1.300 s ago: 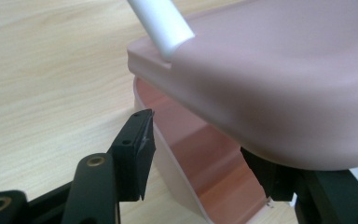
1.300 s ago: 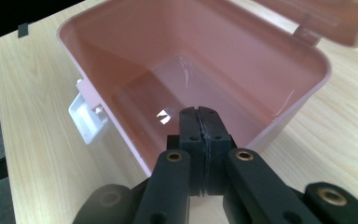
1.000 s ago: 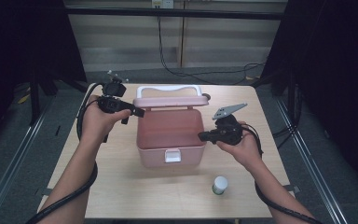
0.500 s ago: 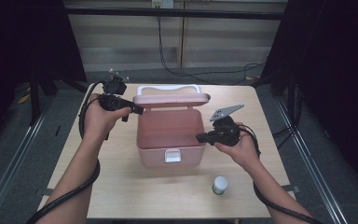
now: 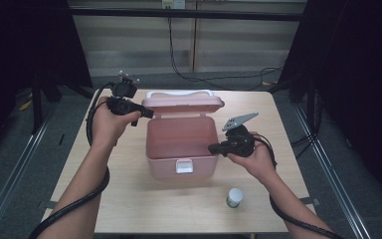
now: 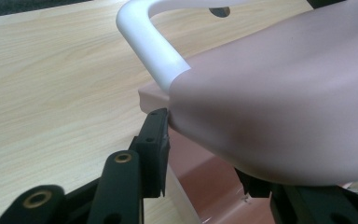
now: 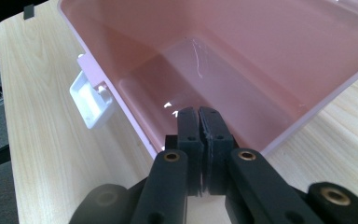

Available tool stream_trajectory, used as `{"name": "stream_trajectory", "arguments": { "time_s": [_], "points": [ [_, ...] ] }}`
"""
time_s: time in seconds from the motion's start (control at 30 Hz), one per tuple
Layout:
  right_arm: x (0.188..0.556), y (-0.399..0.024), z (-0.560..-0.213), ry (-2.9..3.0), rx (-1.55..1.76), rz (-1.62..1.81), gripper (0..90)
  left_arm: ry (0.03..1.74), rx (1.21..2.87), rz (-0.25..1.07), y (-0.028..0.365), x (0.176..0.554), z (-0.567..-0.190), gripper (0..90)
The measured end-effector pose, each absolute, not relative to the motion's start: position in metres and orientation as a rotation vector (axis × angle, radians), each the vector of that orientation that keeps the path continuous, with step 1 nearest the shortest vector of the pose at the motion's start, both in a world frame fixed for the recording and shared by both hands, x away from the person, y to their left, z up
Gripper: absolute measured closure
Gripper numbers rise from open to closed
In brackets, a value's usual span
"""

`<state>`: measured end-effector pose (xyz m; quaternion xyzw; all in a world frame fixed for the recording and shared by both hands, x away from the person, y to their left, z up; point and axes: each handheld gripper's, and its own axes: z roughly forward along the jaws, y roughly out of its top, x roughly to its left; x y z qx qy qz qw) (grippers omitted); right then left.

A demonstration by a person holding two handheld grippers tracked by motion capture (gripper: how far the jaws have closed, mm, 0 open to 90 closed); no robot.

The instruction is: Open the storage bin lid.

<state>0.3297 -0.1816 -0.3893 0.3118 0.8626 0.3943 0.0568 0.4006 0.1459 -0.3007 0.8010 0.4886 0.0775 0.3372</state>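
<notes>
The pink lid (image 6: 279, 107) bulges in from the right, close up. A white handle (image 6: 151, 44) curves off the lid's upper left edge. The left gripper (image 6: 205, 154) straddles the lid's near corner, its jaws just now closing: one black jaw touches the lid's left edge, the other sits under the lid. Pale wooden table (image 6: 51, 88) spreads left of the lid

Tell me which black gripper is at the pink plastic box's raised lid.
The left gripper; its jaws have just been closing around the lid. The right gripper pinches the box wall.
</notes>
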Motion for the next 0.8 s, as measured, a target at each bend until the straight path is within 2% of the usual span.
{"name": "stream_trajectory", "arguments": {
  "time_s": [0.37, 0.8],
  "points": [
    [0.329, -0.181, -0.392, 2.634, 0.95, 1.174, 88.1, 1.311, 2.058, 0.202, 0.149, 0.406, -0.298, 69.5],
    [0.33, -0.18, -0.396, 2.637, 0.948, 1.18, 88.0, 1.344, 2.078, 0.231, 0.145, 0.412, -0.293, 73.2]
  ]
}}
